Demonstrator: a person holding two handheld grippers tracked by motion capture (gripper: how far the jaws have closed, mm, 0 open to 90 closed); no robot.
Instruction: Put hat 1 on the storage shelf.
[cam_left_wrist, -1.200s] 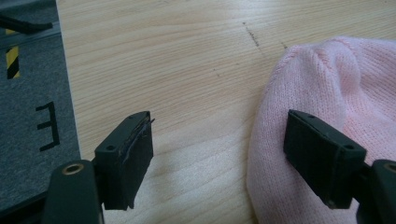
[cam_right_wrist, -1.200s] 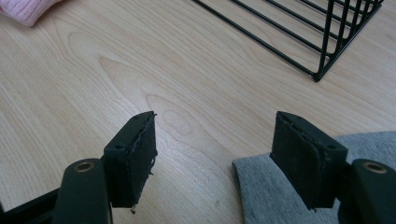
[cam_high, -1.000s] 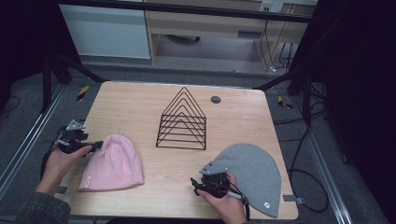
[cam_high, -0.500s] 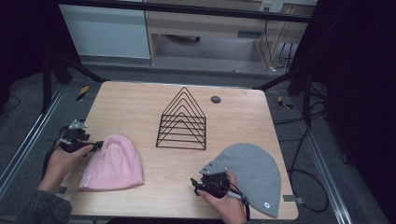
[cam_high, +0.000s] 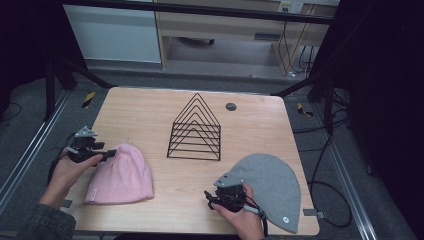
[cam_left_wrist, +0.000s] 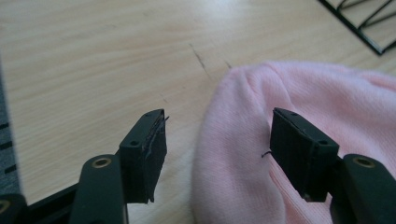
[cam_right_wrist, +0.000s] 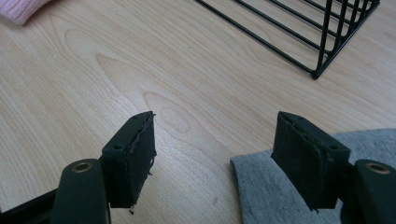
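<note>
Left gripper (cam_high: 111, 152) edged onto pink beanie (cam_high: 122, 175) crown, jaws spread; right gripper (cam_right_wrist: 219, 154) spread at grey beanie (cam_high: 272, 187) corner. Risk: thin knit slipping from shallow pinch.

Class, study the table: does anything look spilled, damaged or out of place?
Nothing stands out. The pink hat and grey hat lie flat, the wire rack stands upright, and the only flaw is a thin dark scratch in the wood beside the pink hat.

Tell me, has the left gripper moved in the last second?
Yes, slightly: the left gripper has edged rightward toward the wire rack, its open jaws now at the pink beanie's crown.
</note>
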